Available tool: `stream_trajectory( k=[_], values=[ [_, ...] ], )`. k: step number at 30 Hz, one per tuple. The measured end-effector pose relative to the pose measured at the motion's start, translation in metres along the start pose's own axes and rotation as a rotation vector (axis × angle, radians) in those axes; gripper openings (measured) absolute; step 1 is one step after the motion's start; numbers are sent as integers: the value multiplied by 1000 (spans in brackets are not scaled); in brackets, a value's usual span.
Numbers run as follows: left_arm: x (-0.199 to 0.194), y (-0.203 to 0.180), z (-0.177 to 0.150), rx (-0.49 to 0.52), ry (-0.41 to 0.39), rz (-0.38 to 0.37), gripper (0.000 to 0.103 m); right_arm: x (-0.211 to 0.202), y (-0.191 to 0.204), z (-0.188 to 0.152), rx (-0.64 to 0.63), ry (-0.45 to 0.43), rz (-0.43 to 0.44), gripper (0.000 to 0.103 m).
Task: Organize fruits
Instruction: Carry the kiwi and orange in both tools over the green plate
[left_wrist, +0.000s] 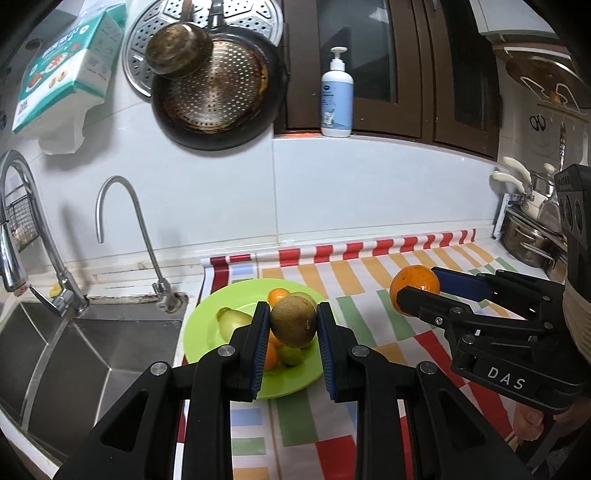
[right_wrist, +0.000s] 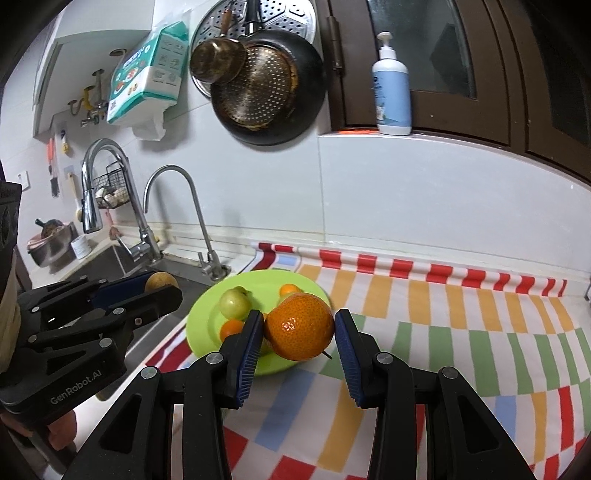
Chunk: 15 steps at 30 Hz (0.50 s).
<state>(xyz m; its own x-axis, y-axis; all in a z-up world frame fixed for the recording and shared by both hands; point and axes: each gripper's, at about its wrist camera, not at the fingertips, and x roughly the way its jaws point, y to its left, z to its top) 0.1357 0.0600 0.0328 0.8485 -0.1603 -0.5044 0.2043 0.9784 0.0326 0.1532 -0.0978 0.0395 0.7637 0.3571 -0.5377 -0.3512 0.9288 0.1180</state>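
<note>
Two grips: left gripper (left_wrist: 293, 320) fingers clamp a brown fruit (left_wrist: 293, 321), right gripper (right_wrist: 299, 328) fingers an orange (right_wrist: 299, 326).

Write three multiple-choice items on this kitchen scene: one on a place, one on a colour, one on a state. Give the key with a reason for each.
1. Where does the pump bottle stand?
A. in the sink
B. on the ledge by the dark window frame
C. on the plate

2. What colour is the plate holding fruit?
A. green
B. white
C. red

3. What is the right gripper doing?
A. hanging open with nothing in it
B. gripping the tap
C. gripping an orange between its fingers

Key:
1 B, it stands on the ledge above the wall tiles.
2 A, its bare rim is bright green against the striped cloth.
3 C, both pads press the orange's sides, while the left gripper holds a brownish-green fruit.
</note>
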Motion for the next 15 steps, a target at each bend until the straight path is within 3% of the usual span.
stream_trajectory(
  k=[15],
  values=[
    [25,35,-3,-46,25,56,26,42,23,18,-64,28,64,41]
  ],
)
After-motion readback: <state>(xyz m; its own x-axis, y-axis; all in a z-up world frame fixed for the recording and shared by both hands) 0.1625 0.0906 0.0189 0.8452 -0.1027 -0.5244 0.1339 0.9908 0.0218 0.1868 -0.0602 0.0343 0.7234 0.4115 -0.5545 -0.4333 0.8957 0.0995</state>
